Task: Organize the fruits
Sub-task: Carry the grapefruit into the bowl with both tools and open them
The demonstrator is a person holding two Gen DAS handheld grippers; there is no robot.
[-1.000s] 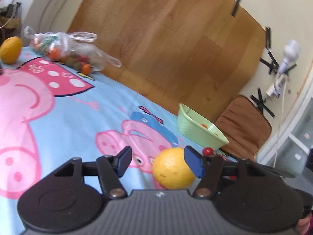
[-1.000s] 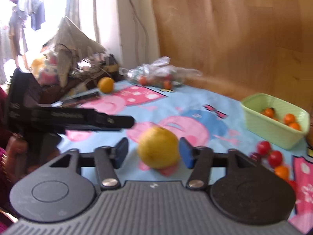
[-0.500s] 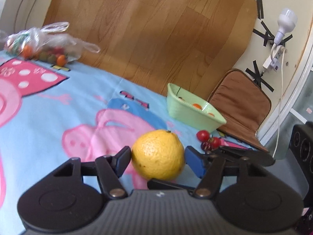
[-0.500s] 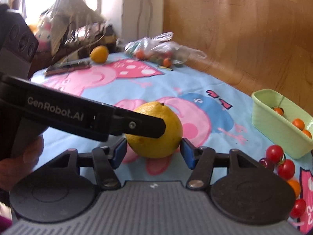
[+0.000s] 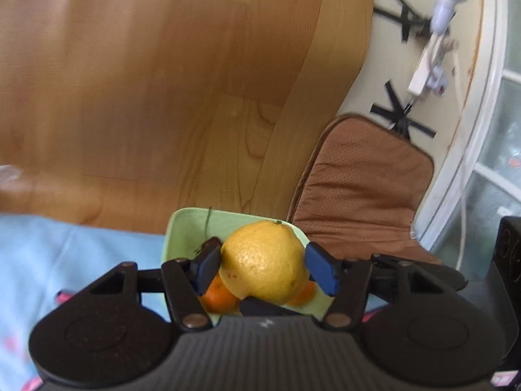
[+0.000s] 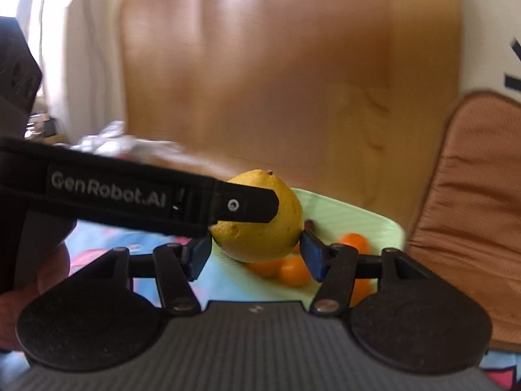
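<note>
Above the green basket [image 5: 182,234] I have one big yellow citrus fruit [image 5: 265,262], with both grippers on it: left gripper [image 5: 264,268] and right gripper [image 6: 257,251] each have jaws pressed to its sides. I judge it firm, fairly heavy, with pebbly rind that grips well; its widest middle is the place to hold. Under it I count about three small oranges [image 6: 294,270].

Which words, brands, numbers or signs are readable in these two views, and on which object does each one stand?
"GenRobot.AI": white letters on the side of the left tongs, the black arm crossing the right wrist view beside the yellow citrus fruit.
A small pale mark on the ribbed body of each tongs, near the lower middle of both views: too small to read.
No other text shows.
</note>
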